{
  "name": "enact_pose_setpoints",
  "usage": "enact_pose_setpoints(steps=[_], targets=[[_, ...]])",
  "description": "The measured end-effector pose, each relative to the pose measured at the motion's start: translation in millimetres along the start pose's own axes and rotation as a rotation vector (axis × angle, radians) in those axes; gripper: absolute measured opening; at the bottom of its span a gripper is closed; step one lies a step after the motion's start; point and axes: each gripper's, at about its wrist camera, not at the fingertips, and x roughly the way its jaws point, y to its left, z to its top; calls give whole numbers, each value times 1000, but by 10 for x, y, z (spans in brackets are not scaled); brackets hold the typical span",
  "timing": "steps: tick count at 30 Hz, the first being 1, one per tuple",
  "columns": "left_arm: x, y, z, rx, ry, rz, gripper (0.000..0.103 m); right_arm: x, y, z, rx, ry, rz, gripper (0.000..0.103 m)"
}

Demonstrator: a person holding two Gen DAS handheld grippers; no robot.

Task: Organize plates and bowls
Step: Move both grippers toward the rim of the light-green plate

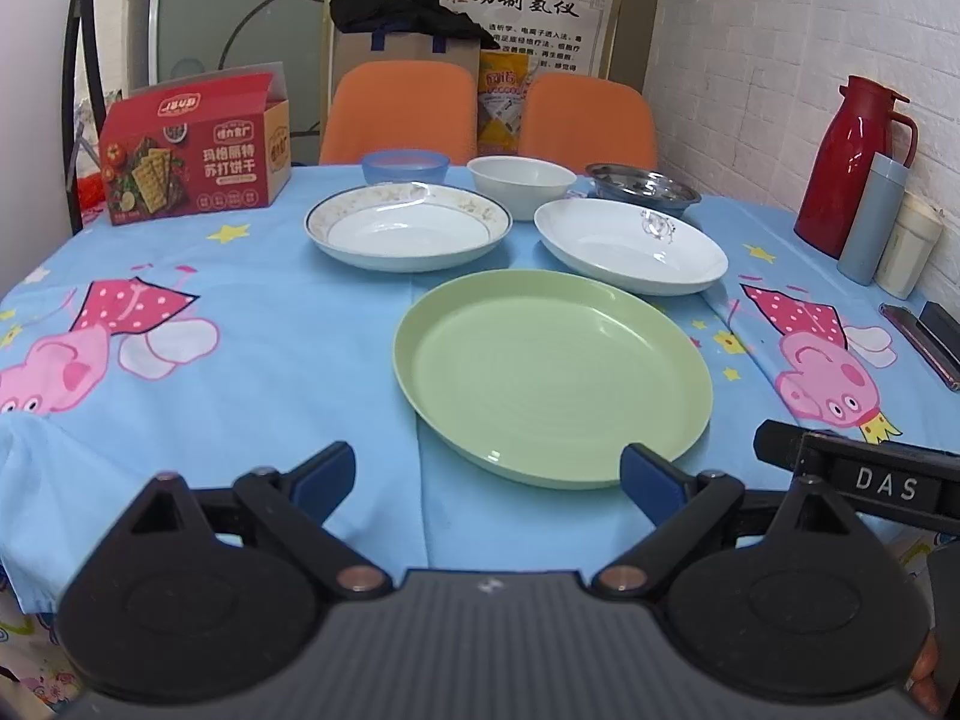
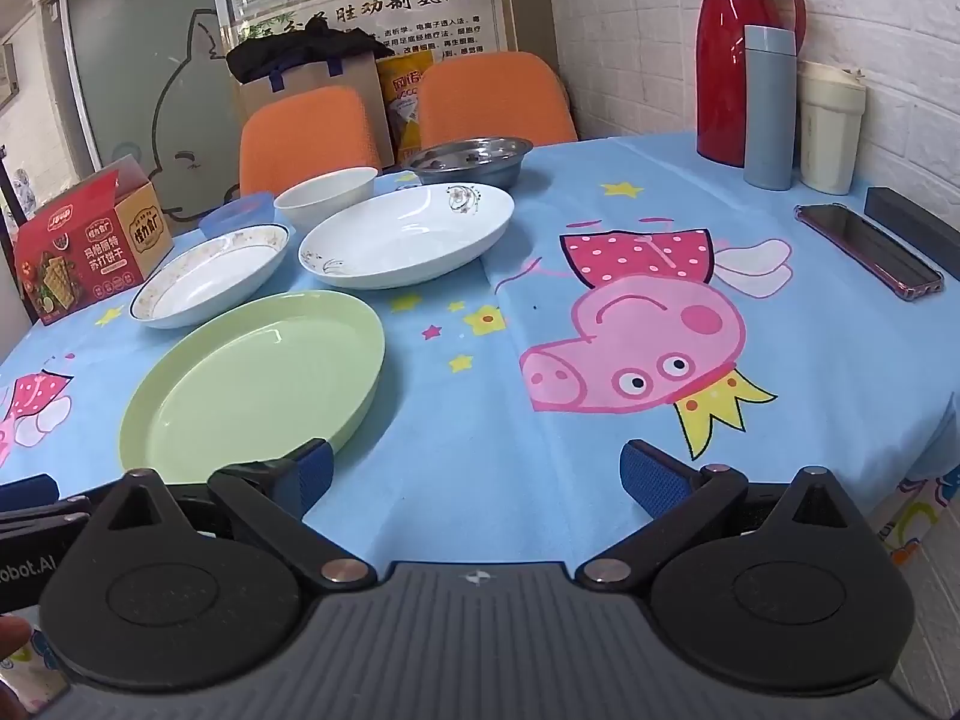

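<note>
Nothing is stacked yet: we hold left claw and right claw wide and empty near the green plate; two white plates and three bowls sit apart on the surface

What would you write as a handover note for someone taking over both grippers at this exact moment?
Left gripper: open, empty, hovering near the table's front edge.
Right gripper: open, empty, over bare tablecloth.
Green plate lies nearest. Behind it, side by side, lie the gold-rimmed plate and the white flower-print plate.
Back row: blue bowl, white bowl, steel bowl.
Done: nothing stacked; every dish lies separate.
Left: gather the plates into one pile and the bowls into another, probably starting with the green plate.
</note>
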Motion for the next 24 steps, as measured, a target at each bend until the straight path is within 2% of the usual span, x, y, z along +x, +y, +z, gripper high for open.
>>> enact_pose_setpoints(steps=[24], targets=[[-2, -8, -12, 14, -2, -11, 94, -7, 39, -21, -16, -2, 3, 103]])
